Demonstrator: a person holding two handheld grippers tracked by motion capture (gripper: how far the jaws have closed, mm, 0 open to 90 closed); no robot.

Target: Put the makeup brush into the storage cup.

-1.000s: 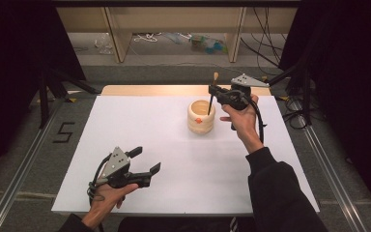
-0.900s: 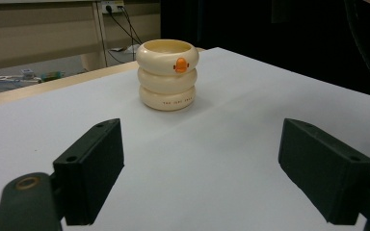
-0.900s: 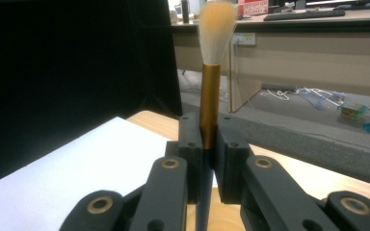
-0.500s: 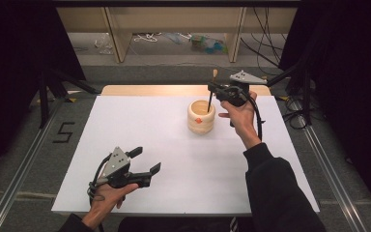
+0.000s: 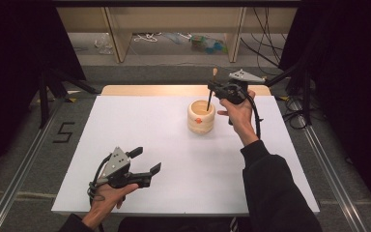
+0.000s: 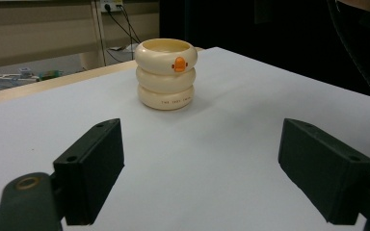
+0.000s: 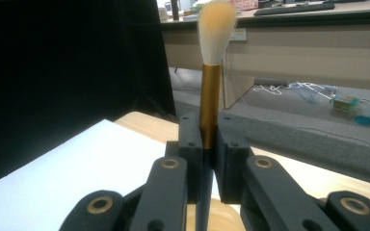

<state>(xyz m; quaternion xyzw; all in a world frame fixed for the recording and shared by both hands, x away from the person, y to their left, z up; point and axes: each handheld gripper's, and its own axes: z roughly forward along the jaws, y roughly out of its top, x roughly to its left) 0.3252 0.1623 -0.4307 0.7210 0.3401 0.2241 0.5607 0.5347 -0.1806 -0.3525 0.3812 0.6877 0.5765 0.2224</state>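
Gold-ferruled brush point(image 7: 210, 103) stands clamped between the right gripper's point(image 7: 209, 139) fingers, handle tip in the cup point(image 5: 201, 116) below; left gripper point(image 5: 146, 162) gapes, holding nothing.

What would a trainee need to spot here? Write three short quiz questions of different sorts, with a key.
1. True or false: the right gripper is shut on the brush.
2. Which way does the brush's bristle end point? A) down into the holder B) up C) flat on the table
3. Fill in the word: the left gripper has its jaws ____ with nothing between them.

Key:
1. True. The jaws clamp the gold part of the brush, with the dark handle reaching down toward the cream holder.
2. B. The bristles stand above the jaws.
3. Open. It rests low over the white table, apart from the holder.
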